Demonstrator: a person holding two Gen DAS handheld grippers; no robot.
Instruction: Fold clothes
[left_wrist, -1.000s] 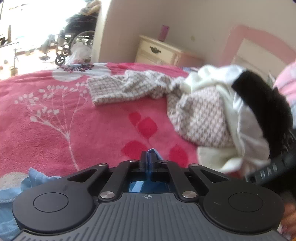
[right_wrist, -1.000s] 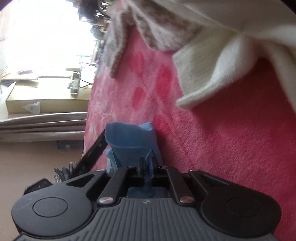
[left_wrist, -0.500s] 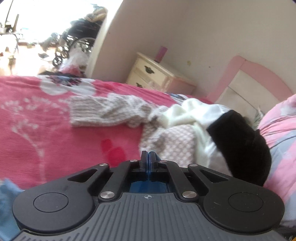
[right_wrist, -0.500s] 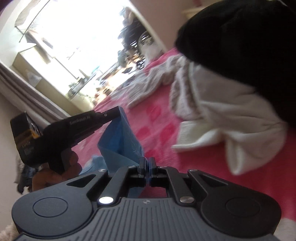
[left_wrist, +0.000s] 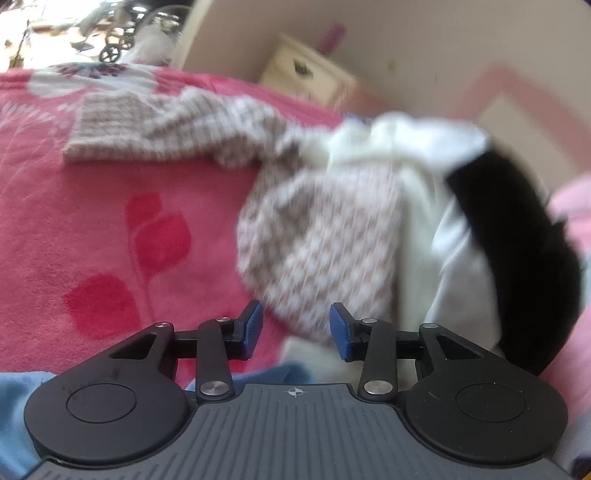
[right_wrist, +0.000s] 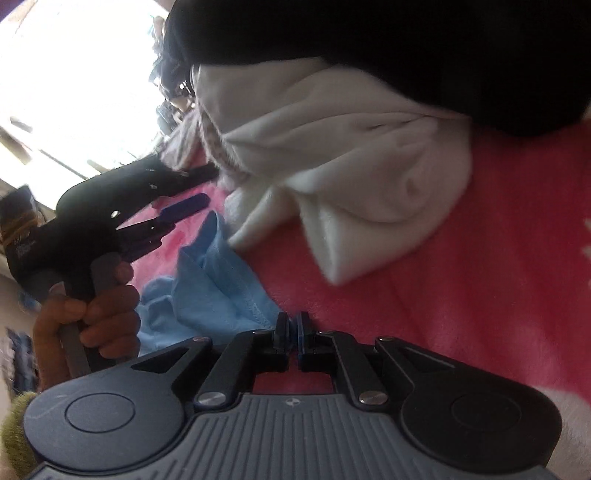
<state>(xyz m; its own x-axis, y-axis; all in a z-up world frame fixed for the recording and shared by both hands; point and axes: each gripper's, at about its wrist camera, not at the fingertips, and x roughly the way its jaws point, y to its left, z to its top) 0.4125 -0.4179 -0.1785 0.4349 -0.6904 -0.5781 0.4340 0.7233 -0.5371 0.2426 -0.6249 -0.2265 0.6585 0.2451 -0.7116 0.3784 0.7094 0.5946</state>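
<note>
A light blue cloth (right_wrist: 214, 288) lies slack on the pink bedspread (right_wrist: 480, 295), its hem running to my right gripper (right_wrist: 293, 321). That gripper's jaws are opening by a crack, with the hem still pinched at the tips. My left gripper (left_wrist: 293, 317) is opening, with nothing between its blue pads. It hovers just in front of a brown-checked garment (left_wrist: 325, 240). The blue cloth (left_wrist: 14, 406) shows below it. In the right wrist view the left gripper (right_wrist: 207, 184) is held by a hand (right_wrist: 99, 314) beside the pile.
A white garment (right_wrist: 351, 147) and a black garment (right_wrist: 406, 48) are heaped with the checked one on the bedspread (left_wrist: 92, 221). A cream nightstand (left_wrist: 306, 74) and a pink headboard (left_wrist: 517, 96) stand behind the bed. A wheelchair (left_wrist: 118, 44) is far left.
My left gripper let go of the blue cloth, opened and moved toward the checked garment. The cloth, held stretched between both grippers before, has dropped slack. My right gripper swung toward the pile.
</note>
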